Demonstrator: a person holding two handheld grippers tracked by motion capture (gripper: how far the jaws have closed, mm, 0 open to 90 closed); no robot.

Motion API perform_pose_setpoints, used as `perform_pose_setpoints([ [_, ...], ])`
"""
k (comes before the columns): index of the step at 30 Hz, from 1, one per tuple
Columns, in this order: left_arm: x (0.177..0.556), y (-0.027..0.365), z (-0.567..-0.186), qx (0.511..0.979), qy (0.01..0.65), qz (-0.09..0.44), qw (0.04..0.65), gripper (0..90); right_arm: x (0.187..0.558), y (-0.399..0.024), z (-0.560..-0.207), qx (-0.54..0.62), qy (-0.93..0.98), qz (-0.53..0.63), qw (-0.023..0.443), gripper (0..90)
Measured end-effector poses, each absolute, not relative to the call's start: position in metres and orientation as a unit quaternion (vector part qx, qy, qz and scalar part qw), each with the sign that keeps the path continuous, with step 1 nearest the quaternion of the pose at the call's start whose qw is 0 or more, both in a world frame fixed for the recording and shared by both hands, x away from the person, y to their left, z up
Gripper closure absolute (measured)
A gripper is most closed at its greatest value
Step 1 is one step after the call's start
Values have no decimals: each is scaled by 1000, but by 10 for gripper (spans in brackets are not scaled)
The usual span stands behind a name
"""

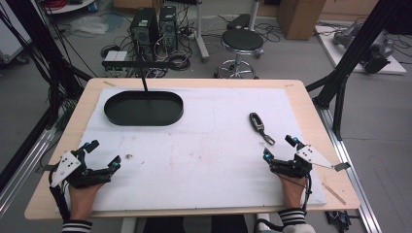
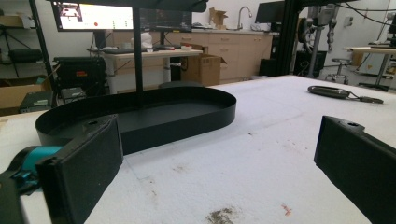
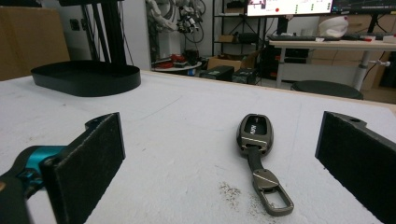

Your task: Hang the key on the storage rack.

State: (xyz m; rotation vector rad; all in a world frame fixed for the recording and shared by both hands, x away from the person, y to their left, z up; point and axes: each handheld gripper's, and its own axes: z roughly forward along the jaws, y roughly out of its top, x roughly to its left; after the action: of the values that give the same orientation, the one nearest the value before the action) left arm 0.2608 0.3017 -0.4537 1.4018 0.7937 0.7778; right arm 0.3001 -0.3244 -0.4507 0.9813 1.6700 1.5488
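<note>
Currently the right gripper (image 1: 280, 148) rests with jaws spread, empty; the key fob (image 3: 254, 131) lies just ahead between them, its clip (image 3: 273, 193) nearest. Left gripper (image 1: 103, 154) likewise spread; black tray (image 2: 154, 116) ahead, partly hidden behind one jaw.

Both tongs are black with teal accents and pale grey top plates: the left tongs (image 1: 101, 154) and the right tongs (image 1: 280, 148). Just ahead of the right tongs lies a dark grey metallic key fob (image 3: 254, 132). Beyond the left tongs sits a matte black oval tray (image 2: 196, 116). The desk (image 1: 73, 126) is light wood under a white, speckled mat (image 1: 209, 145).
</note>
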Motion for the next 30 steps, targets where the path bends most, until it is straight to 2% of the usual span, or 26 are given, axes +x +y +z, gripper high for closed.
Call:
perform_pose_setpoints([
  [27, 262, 302, -453, 612, 351, 338, 623, 17, 305, -325, -447, 384, 653, 569, 321, 3],
  [30, 262, 302, -453, 612, 352, 336, 624, 17, 315, -326, -432, 389, 678, 546, 300, 4],
])
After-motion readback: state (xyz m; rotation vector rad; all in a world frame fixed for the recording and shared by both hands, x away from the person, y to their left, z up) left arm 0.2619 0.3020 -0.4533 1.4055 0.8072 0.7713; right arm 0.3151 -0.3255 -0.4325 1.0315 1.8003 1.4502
